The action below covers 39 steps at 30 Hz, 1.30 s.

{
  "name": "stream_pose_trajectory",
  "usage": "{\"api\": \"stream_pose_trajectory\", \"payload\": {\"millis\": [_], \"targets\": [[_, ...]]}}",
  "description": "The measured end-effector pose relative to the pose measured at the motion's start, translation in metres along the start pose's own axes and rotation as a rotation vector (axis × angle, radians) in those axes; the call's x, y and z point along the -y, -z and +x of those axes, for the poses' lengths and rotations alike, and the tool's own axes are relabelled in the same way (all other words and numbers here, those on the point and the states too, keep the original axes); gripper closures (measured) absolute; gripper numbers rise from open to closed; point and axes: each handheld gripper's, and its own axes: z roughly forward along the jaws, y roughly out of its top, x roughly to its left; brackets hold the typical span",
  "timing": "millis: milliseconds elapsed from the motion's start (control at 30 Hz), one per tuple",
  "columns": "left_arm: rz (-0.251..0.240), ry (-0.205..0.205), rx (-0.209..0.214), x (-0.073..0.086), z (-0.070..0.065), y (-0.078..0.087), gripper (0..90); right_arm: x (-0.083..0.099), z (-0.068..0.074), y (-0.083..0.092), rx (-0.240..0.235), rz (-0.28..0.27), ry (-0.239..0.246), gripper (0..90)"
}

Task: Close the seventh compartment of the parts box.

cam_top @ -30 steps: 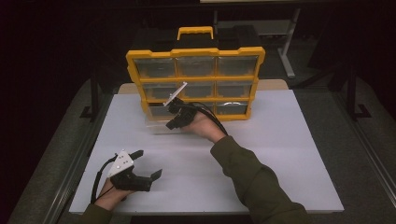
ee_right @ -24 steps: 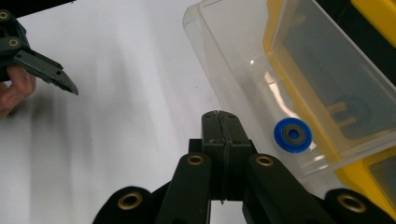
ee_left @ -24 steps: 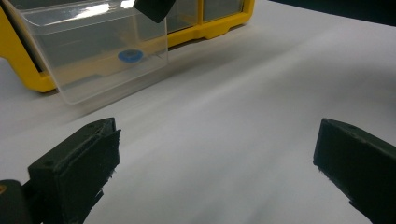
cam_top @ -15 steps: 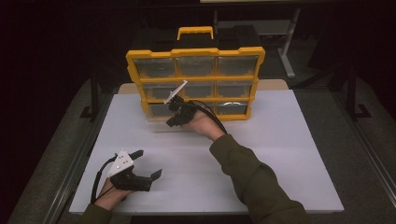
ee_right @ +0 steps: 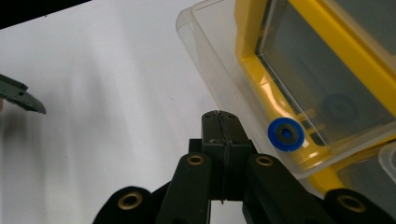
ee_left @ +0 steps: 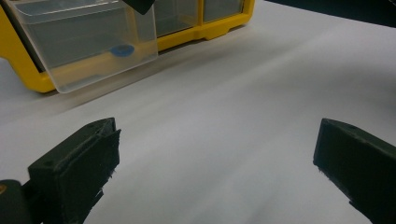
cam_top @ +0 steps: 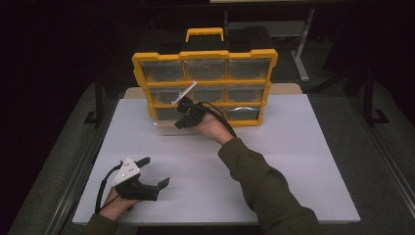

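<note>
A yellow organiser (cam_top: 205,83) with clear drawers stands upright at the back of the white table (cam_top: 303,161). Its bottom-left drawer (ee_right: 224,70) is pulled out, and a small blue ring (ee_right: 286,134) lies inside it. That blue ring (ee_left: 122,50) shows through the drawer's front wall (ee_left: 93,42). My right gripper (ee_right: 219,116) is shut with nothing between its jaws, its tip just above and in front of the drawer's open top. My left gripper (cam_top: 156,171) rests open on the table near the front left, jaws wide apart and empty (ee_left: 215,158).
The organiser has a yellow carry handle (cam_top: 204,33) on top and several other shut drawers. Bare white table surface lies between the two grippers and to the right. Dark floor and metal table legs (cam_top: 298,54) surround the table.
The right gripper has shifted slightly at the pulled-out drawer, its grey top plate tilting a little. The left gripper has stayed where it was.
</note>
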Motion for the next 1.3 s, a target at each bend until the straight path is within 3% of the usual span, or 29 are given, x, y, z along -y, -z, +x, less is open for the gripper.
{"api": "stream_pose_trajectory", "payload": {"millis": [533, 800, 1000, 1300], "targets": [[-0.002, 0.001, 0.0, 0.0, 0.0, 0.0, 0.0, -0.002, -0.011, -0.003, 0.028, -0.029, -0.023, 89.3], [0.001, -0.003, 0.0, 0.0, 0.0, 0.0, 0.0, -0.004, -0.013, -0.005, 0.061, -0.031, -0.013, 89.3], [0.0, -0.003, 0.0, 0.0, 0.0, 0.0, 0.0, -0.006, -0.015, -0.006, 0.079, -0.038, -0.042, 89.3], [-0.002, 0.002, 0.001, 0.0, 0.0, 0.0, 0.0, -0.009, -0.017, -0.009, 0.11, -0.051, -0.046, 89.3]]}}
